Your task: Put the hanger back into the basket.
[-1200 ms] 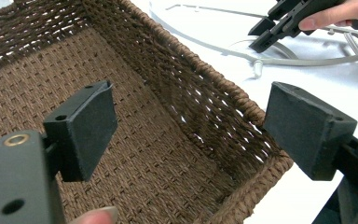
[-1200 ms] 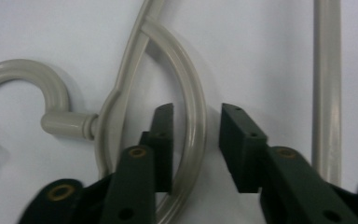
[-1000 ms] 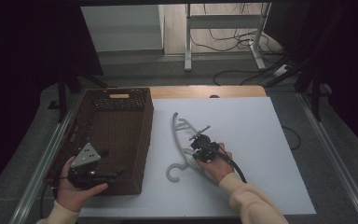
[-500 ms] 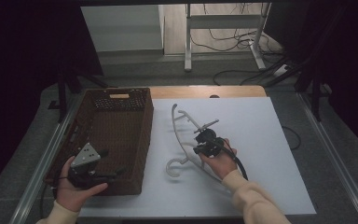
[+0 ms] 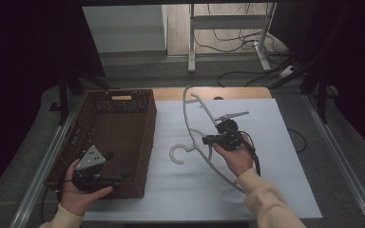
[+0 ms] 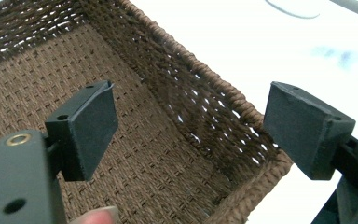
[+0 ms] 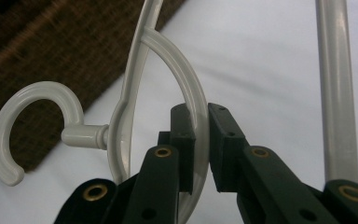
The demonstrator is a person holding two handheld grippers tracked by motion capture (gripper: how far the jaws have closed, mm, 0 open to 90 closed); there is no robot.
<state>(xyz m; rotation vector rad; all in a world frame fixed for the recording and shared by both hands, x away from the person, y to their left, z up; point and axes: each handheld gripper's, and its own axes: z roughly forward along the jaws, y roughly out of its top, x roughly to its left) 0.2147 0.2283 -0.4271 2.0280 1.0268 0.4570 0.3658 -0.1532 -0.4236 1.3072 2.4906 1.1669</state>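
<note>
A white plastic clothes hanger (image 5: 196,124) hangs above the white table, lifted and tilted, its hook (image 5: 178,154) pointing toward the basket. My right gripper (image 5: 210,139) is shut on the hanger's inner curved brace near the hook. In the right gripper view the pads clamp that brace (image 7: 197,112), with the hook (image 7: 25,121) at the left. A brown wicker basket (image 5: 144,142) stands on the table's left side and holds nothing that I can see. My left gripper (image 5: 119,178) rests over the basket's near right corner. Its jaws stand wide open over the woven floor (image 6: 158,154).
The white table top (image 5: 275,156) stretches right of the basket. A metal stand with cables (image 5: 228,42) sits on the floor beyond the far edge. Metal rails (image 5: 52,156) run along both sides of the table.
The right gripper has lifted the hanger off the table; it now stands higher and more upright. The left hand has stayed on the basket corner.
</note>
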